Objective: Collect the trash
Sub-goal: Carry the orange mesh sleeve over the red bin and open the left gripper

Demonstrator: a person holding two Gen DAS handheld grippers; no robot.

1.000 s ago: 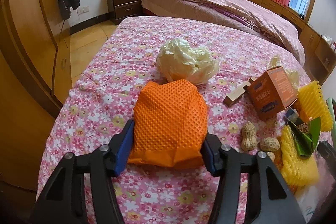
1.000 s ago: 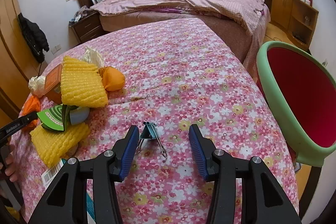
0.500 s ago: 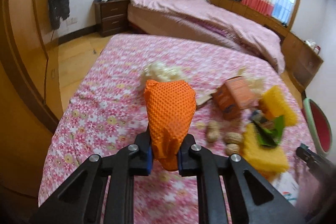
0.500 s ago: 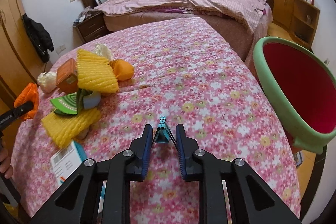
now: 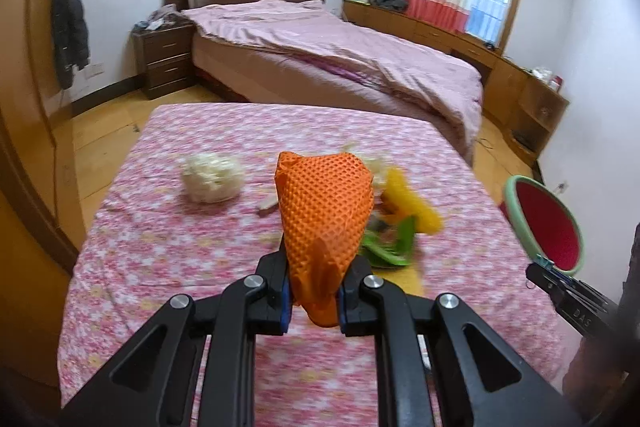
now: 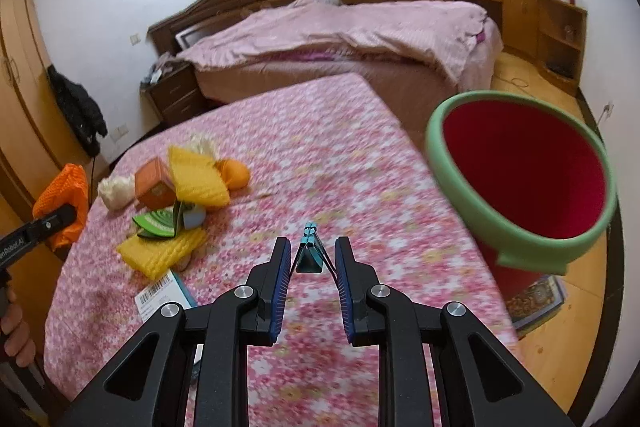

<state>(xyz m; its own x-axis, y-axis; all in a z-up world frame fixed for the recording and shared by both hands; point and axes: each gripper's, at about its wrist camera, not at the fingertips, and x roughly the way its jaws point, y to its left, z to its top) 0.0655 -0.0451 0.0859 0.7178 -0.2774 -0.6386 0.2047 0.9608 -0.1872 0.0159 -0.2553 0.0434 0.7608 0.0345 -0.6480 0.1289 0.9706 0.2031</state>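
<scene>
The left gripper [image 5: 313, 297] is pinching the soft, light orange foam net [image 5: 326, 211] by its lower end; the right gripper [image 6: 309, 263] is clamping a small, stiff binder clip [image 6: 309, 255] between its fingers.

Both claws closed (previously open), orange foam net [image 5: 326, 211] and binder clip [image 6: 309, 255] lifted

bare cloth [image 6: 340, 163] before bin [image 6: 472, 183]; trash pile [image 6: 188, 195] (blurred, seemingly) leftward.

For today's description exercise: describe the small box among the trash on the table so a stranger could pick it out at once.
Start at the table with the pink flowered cloth, then find the trash heap near its left side. The box stands at the heap's back, between a white tissue wad and yellow foam netting. It alone is orange, hard-edged cardboard.
</scene>
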